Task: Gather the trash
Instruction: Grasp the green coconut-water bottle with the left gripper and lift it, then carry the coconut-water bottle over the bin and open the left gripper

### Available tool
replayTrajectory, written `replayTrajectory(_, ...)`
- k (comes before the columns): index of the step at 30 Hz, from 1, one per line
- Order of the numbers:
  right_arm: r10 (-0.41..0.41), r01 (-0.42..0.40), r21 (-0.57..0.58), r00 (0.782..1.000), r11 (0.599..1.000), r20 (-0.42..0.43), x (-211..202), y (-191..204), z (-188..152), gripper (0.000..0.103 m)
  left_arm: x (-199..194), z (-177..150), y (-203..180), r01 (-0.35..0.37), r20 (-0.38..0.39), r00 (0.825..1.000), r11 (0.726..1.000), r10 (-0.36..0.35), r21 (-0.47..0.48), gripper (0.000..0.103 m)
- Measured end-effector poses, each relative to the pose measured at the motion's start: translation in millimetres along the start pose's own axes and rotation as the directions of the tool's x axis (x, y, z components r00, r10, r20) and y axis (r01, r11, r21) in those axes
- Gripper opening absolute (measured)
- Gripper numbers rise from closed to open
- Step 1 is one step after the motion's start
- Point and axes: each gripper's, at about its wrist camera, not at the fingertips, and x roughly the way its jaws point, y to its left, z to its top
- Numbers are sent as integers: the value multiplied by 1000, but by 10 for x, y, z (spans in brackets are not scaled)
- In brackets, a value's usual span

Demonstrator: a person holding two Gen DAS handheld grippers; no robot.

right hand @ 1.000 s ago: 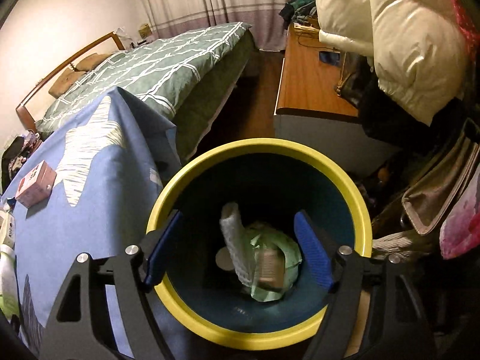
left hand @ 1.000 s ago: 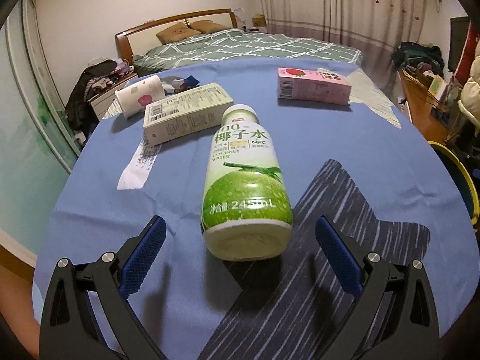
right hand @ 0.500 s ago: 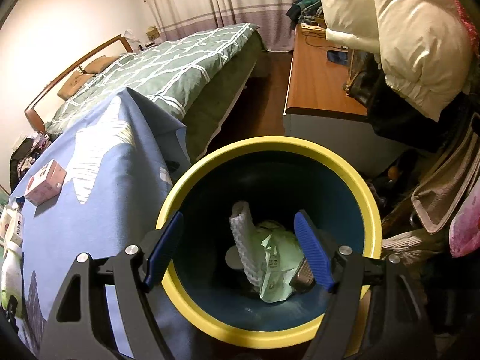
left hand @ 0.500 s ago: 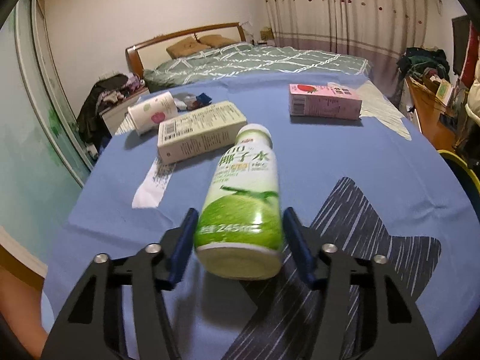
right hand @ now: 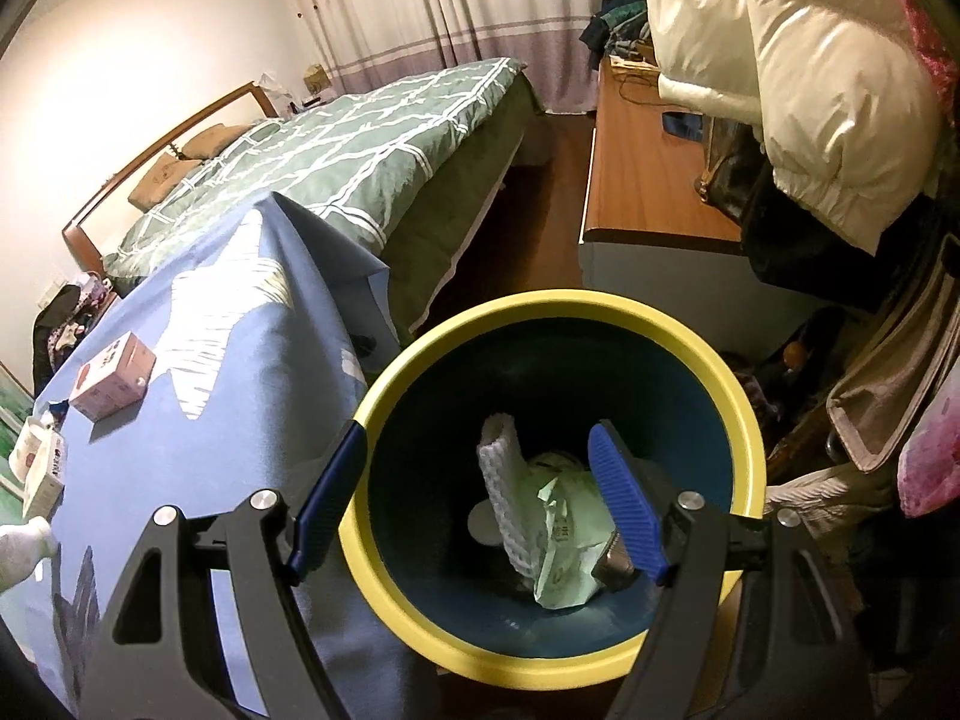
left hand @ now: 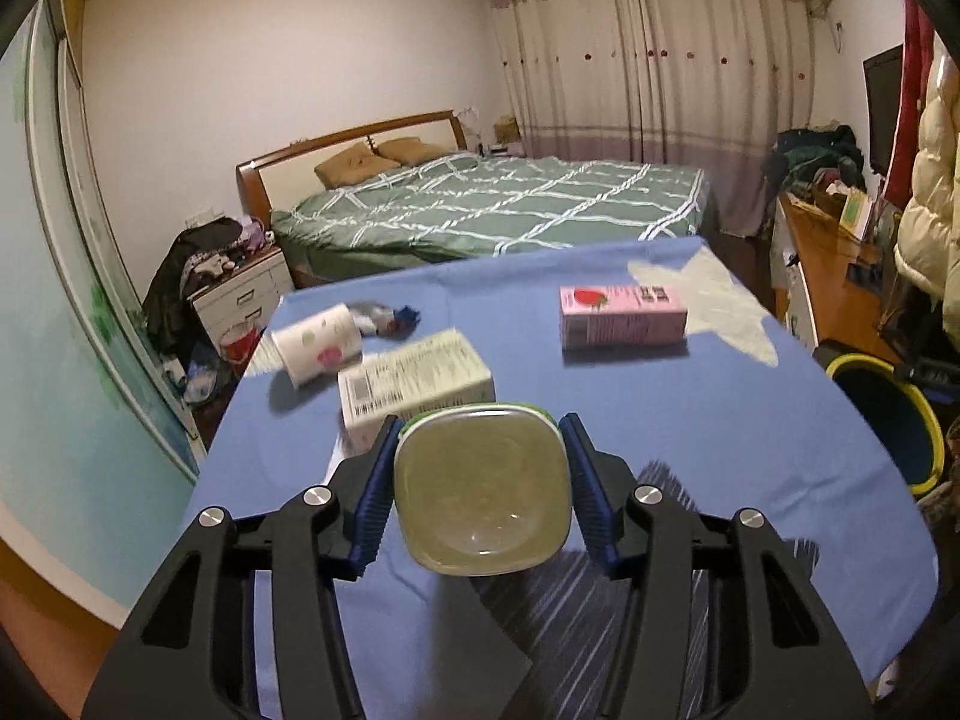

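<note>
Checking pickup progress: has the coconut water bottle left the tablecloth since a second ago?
Yes. The bottle, clamped in the left gripper, is lifted, its base toward the camera, above the blue tablecloth.

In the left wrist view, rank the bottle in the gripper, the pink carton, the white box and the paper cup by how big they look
1. Bottle, though it is nearest the camera.
2. White box.
3. Pink carton, close to the box, so unsure.
4. Paper cup.

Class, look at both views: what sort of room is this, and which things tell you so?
Most likely a home bedroom: a made bed with pillows, a nightstand piled with clothes, and curtains.
</note>
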Motion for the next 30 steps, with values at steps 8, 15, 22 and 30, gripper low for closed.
replayTrajectory(8,4,-4,-3,1000,1000,9,-51,12,18,72,290,293,-22,-31,31,999,999,31,13,52)
replayTrajectory(15,9,-9,-11,1000,1000,1,-54,35,11,72,610,446,-29,-56,25,998,998,56,3,52)
replayTrajectory(22,25,-25,-16,1000,1000,-3,-70,50,-6,72,744,455,-41,-48,1,999,999,48,-2,51)
replayTrajectory(30,27,-27,4,999,1000,25,-177,-61,-26,72,623,582,-358,49,14,999,998,-50,39,51)
